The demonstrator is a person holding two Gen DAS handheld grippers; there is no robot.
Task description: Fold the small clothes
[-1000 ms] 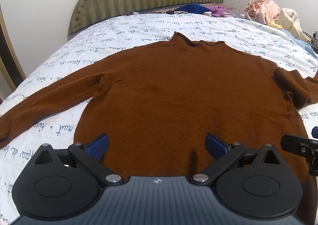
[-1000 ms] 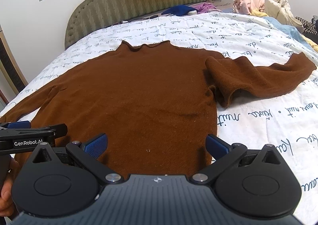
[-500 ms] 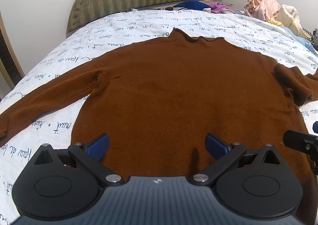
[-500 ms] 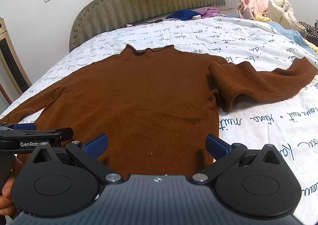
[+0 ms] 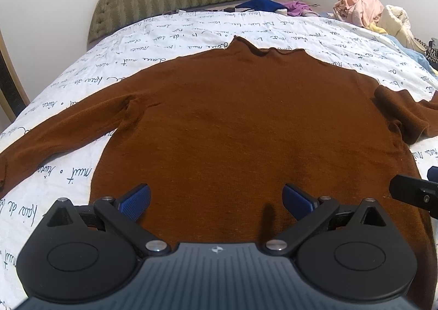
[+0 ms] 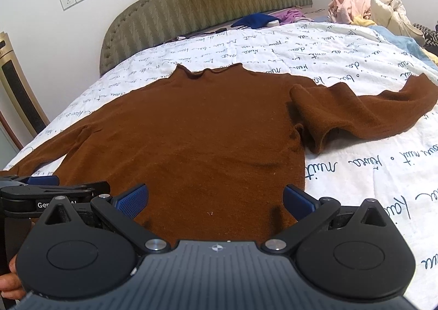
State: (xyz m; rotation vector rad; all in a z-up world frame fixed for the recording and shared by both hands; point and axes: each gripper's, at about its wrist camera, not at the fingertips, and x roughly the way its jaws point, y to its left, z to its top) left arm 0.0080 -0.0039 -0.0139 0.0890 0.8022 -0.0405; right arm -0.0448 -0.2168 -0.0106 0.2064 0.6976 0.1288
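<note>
On the bed [image 5: 191, 33], brown sweater [image 5: 246, 123] beyond open jaws, ungripped

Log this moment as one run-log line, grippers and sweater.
left gripper: open, empty, over hem | right gripper: open, empty, over hem | brown sweater: flat on bed, unfolded, right sleeve kinked at shoulder

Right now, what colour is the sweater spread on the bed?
Plain rust brown, no pattern. The sweater shows best in the right wrist view.
</note>
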